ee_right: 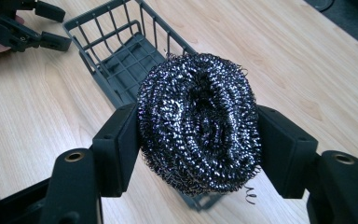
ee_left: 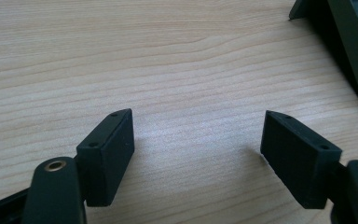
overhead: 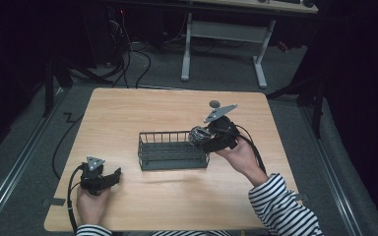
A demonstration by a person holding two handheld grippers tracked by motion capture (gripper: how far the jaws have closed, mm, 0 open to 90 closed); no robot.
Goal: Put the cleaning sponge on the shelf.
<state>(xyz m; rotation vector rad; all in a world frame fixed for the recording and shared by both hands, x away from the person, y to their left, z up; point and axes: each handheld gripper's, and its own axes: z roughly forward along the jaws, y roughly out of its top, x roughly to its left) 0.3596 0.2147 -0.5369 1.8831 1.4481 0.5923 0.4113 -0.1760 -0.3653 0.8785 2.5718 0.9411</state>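
A pale wooden surface (overhead: 128, 113) stands on grey carpet in a dark room. At its left, the left hand-held gripper (overhead: 109, 178) rests with jaws wide and nothing between them. The dark wire basket (overhead: 172, 150) sits mid-surface. Over its right end, the right hand-held gripper (ee_right: 198, 154) clamps a steel wool scourer (ee_right: 199, 122).

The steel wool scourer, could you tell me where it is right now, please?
The steel wool scourer is clamped in the right gripper, held just above the right end of the wire basket.
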